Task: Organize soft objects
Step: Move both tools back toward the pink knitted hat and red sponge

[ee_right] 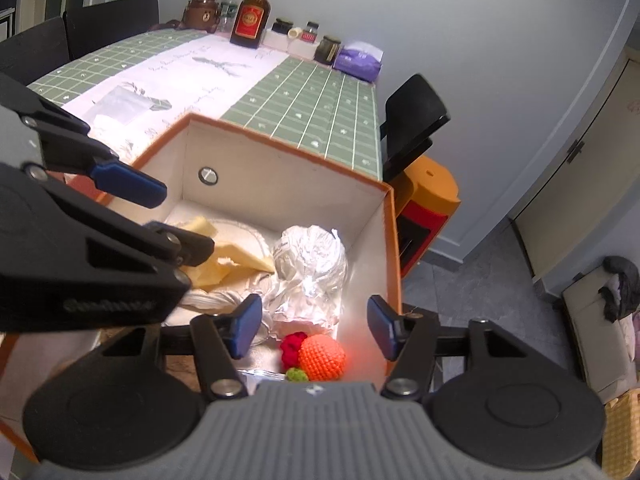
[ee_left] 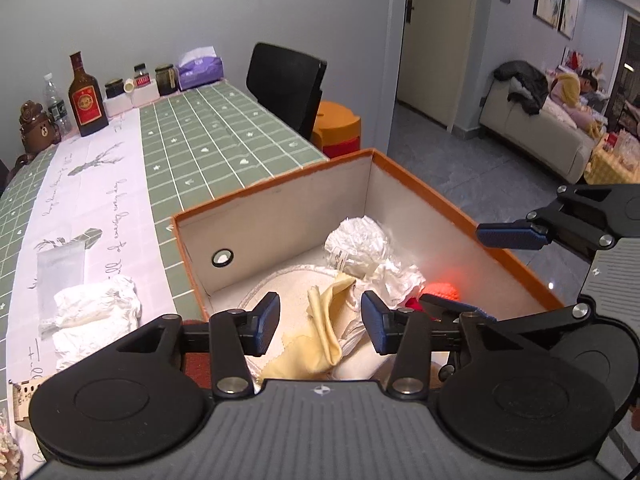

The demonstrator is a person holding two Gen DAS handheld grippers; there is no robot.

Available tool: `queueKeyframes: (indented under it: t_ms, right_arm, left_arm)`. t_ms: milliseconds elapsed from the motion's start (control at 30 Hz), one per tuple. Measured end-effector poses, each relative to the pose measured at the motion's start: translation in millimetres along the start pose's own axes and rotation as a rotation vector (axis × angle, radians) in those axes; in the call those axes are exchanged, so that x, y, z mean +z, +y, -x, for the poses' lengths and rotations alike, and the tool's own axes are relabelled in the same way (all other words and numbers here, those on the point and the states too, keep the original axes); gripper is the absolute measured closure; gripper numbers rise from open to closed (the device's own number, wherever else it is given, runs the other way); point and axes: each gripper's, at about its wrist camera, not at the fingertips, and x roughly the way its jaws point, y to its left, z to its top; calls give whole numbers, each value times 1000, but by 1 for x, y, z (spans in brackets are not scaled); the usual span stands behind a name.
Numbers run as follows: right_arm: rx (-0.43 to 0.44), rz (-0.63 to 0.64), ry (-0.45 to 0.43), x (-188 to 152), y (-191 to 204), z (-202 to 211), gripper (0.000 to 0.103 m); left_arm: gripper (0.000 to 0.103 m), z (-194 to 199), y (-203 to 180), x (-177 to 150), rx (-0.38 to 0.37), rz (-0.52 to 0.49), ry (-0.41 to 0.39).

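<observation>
Box [ee_right: 280, 168] holds yellow cloth [ee_left: 324, 320], crumpled plastic [ee_right: 312, 264], crochet ball [ee_right: 322, 358]; both grippers [ee_left: 320, 322] [ee_right: 314, 326] released, empty.

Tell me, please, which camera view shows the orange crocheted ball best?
The right wrist view: the orange crocheted ball lies whole and unobstructed in the box corner. In the left wrist view only its glowing top shows, half hidden behind the right gripper's finger.
</observation>
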Motion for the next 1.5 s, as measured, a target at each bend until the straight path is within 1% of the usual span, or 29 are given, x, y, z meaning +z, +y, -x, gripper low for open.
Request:
queueKeyframes:
  t_ms: [100, 200, 267, 300, 333, 400, 500, 600, 667, 767, 833, 967, 1100, 1300, 1500]
  right_arm:
    - [-7, -17, -42, -1, 4, 19, 40]
    - [-1, -42, -96, -2, 13, 41, 38]
    - [8, -62, -131, -5, 21, 56, 37]
    - [14, -75, -150, -6, 26, 63, 35]
    - [23, -87, -169, -7, 32, 70, 33]
    - [45, -116, -210, -10, 44, 85, 32]
    - [96, -149, -256, -15, 67, 104, 30]
    - [145, -159, -286, -18, 93, 117, 29]
    - [168, -163, -301, -20, 111, 123, 29]
    - [205, -174, -313, -27, 137, 129, 28]
    - [233, -182, -310, -31, 153, 130, 28]
    - [278, -195, -289, -35, 182, 127, 28]
    - [297, -187, -275, -36, 205, 125, 28]
    - [304, -167, -266, -34, 223, 123, 28]
    - [295, -160, -276, -32, 224, 124, 29]
  left_arm:
    - [49, 21, 5, -4, -14, 18, -54]
    - [49, 44, 12, -12, -23, 32, -109]
    - [49, 60, 16, -21, -13, 36, -149]
    - [49, 68, 18, -25, -7, 35, -171]
    - [49, 77, 21, -31, 0, 36, -194]
    - [49, 95, 27, -43, 11, 40, -239]
    - [49, 118, 36, -63, 38, 44, -280]
    - [49, 134, 49, -82, 56, 62, -281]
    - [49, 142, 61, -96, 63, 92, -274]
    - [49, 149, 79, -116, 108, 137, -259]
    - [49, 153, 91, -129, 133, 165, -248]
    - [49, 162, 112, -153, 153, 210, -222]
    - [50, 169, 127, -175, 167, 252, -210]
    - [51, 179, 149, -199, 193, 314, -207]
    - [51, 184, 165, -208, 210, 350, -213]
